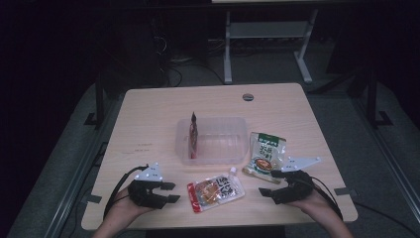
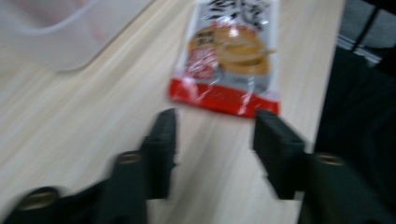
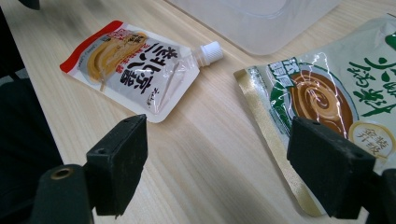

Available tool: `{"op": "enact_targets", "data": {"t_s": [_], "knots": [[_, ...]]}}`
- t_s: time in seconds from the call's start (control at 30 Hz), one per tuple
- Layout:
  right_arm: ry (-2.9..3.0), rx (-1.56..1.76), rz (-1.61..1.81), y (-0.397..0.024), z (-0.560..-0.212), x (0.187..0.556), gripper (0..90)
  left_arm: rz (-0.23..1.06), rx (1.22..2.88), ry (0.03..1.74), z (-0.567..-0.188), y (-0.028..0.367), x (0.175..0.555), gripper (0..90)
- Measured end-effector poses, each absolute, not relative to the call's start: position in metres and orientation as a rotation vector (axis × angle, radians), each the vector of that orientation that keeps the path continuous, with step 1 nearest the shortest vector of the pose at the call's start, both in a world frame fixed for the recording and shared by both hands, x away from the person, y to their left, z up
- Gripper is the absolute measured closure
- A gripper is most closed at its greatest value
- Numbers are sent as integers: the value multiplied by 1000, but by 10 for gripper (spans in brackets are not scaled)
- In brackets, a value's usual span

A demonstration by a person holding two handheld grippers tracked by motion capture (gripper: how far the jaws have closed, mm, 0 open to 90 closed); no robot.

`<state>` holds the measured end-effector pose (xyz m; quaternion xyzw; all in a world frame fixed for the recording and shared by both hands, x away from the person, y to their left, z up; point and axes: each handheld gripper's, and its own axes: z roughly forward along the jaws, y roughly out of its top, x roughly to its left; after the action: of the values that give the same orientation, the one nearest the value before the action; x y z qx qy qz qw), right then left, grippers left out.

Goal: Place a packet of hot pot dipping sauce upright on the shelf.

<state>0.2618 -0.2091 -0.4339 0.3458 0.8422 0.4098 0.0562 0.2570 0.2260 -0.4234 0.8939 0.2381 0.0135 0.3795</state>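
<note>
Red-edged spout pouch (image 1: 216,190): lies flat on the table, just in front of the clear tub, between the two grippers; white cap pointing toward the tub.
Left gripper (image 1: 170,192): sits just left of the red-edged spout pouch, jaws apart and gripping nothing; the pouch's red bottom edge lies just beyond the jaw tips, clear of both in the left gripper view (image 2: 215,126).
Right gripper (image 1: 270,183): sits right of the red-edged spout pouch, jaws spread wide and unloaded; bare wood between them in the right gripper view (image 3: 217,158).
Green-printed pouch (image 1: 266,152): lies flat, right of the red-edged spout pouch and apart from it; one jaw of the right gripper stands over its gold-edged corner.
Clear tub (image 1: 213,157): translucent plastic, rectangular, rounded corners; a thin red packet (image 1: 193,134) stands upright against its left wall.
Table (image 1: 143,124): pale wood grain; its near edge lies close behind the red-edged spout pouch.
Open room: bare wood left of the red-edged spout pouch and beyond the tub.
Surfaces: both pouches glossy film, creased, catching glare.
</note>
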Motion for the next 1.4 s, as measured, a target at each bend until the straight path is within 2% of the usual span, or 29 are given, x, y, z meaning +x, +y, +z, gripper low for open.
{"op": "enact_targets", "data": {"t_s": [0.03,0.1,0.13,0.17,0.23,0.4,0.83,1.4], "knots": [[2561,1044,1238,-209,-434,262,200,19,2283,593,-423,221,257,586],[2565,1039,1238,-208,-436,263,200,-8,2295,560,-424,214,256,752],[2565,1039,1238,-208,-436,263,200,-19,2297,550,-425,209,255,752],[2567,1039,1237,-207,-437,264,200,-32,2308,534,-427,204,255,853],[2569,1024,1231,-207,-437,265,200,-60,2337,497,-430,190,254,895],[2571,1031,1223,-205,-437,264,200,-60,2401,449,-437,174,255,895],[2589,1007,1230,-200,-437,265,200,40,2459,507,-451,164,272,897],[2680,1075,1244,-190,-443,266,163,3,2484,496,-452,161,281,898]]}}
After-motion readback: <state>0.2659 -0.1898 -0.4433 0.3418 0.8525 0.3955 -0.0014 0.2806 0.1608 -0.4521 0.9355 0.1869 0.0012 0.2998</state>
